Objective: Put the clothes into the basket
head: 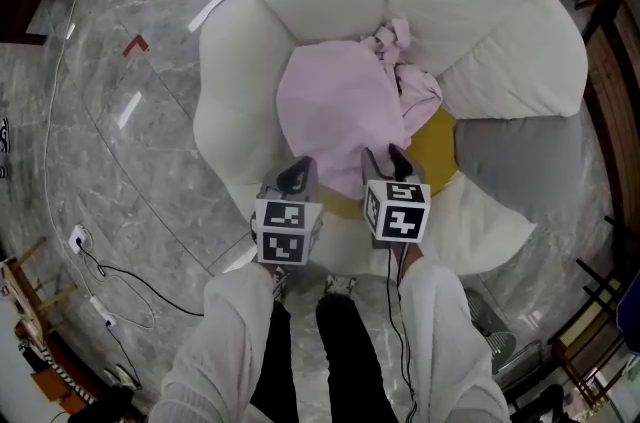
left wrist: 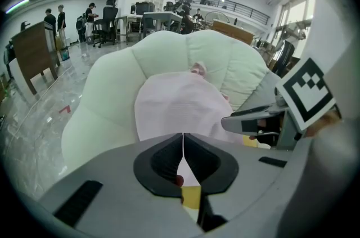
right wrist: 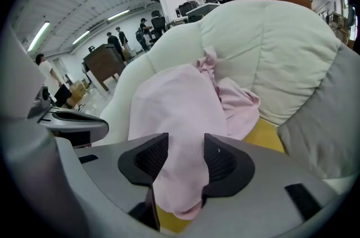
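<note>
A pale pink garment [head: 340, 111] lies bunched on a big white flower-shaped cushion seat [head: 470, 1], over its yellow centre [head: 437, 151]. My left gripper [head: 297, 175] is at the garment's near edge. In the left gripper view its jaws [left wrist: 183, 141] are pressed together, with a thin fold of the pink cloth [left wrist: 174, 107] caught between them. To its right, my right gripper [head: 386, 161] stands open. In the right gripper view the pink cloth [right wrist: 180, 113] hangs loose through the gap of that gripper [right wrist: 185, 155], and the pads are apart.
A grey petal cushion [head: 520, 161] sits at the seat's right. The grey marble floor [head: 120, 141] surrounds the seat, with a cable and power strip [head: 100, 296] at the left. My legs [head: 340, 351] stand just below the seat. Desks and people are far behind.
</note>
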`<state>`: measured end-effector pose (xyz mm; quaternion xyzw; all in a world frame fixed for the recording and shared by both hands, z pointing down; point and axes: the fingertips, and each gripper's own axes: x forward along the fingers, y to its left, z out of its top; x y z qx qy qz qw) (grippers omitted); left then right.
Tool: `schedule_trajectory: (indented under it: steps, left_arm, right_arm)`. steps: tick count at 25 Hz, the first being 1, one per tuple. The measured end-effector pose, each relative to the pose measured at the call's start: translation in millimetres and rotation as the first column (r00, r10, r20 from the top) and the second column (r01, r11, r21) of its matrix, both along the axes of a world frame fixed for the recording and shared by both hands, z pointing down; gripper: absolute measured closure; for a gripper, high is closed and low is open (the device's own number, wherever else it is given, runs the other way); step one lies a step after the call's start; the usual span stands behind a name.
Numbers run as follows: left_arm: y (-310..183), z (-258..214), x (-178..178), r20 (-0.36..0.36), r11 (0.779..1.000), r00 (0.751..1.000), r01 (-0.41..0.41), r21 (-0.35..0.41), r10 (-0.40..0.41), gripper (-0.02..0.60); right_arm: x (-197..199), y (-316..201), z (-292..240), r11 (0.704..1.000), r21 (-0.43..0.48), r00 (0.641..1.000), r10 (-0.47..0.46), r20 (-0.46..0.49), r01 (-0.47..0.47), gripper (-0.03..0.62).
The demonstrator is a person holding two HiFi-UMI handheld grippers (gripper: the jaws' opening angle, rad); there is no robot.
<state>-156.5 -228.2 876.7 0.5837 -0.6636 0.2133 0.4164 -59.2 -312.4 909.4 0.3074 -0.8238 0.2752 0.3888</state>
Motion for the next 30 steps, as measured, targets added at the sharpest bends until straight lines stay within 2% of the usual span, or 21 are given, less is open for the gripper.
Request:
schedule_trajectory:
  steps: [4, 7, 15, 18, 22, 30]
  left_arm:
    - [6, 10, -4, 0.002, 1.000, 1.000, 0.013, -0.013, -0.013, 0.578]
    - [9, 14, -6, 0.001, 1.000, 1.000, 0.023, -0.016, -0.023, 0.578]
    - [22, 9, -9, 0.013, 1.000, 1.000, 0.001, -0.022, -0.001, 0.578]
    - [27, 7, -13, 0.016, 1.000, 1.000, 0.009, -0.018, -0.009, 0.578]
    - [38, 4, -17, 0.011, 0.999, 0.999, 0.034, -0.019, -0.034, 0.578]
    - [57, -16, -16, -0.012, 0.998, 0.998, 0.057, -0.016, -0.057, 0.578]
  right_arm:
    - [-7, 0, 19, 1.000, -0.009, 0.999, -0.029, -0.033, 0.028, 0.416]
    - [-10, -2, 28, 1.000, -0.016, 0.999, -0.016, -0.040, 0.015, 0.416]
    - [-11, -4, 43, 0.999, -0.042, 0.995, -0.031, -0.098, 0.027, 0.420]
    - [-12, -3, 42, 0.998, -0.034, 0.991, -0.053, -0.124, 0.050, 0.487]
    - [-13, -1, 34, 0.996, -0.008, 0.986, -0.087, -0.142, 0.087, 0.536]
    - [-11, 4, -9, 0.996, 0.044, 0.993, -0.070, -0.093, 0.075, 0.562]
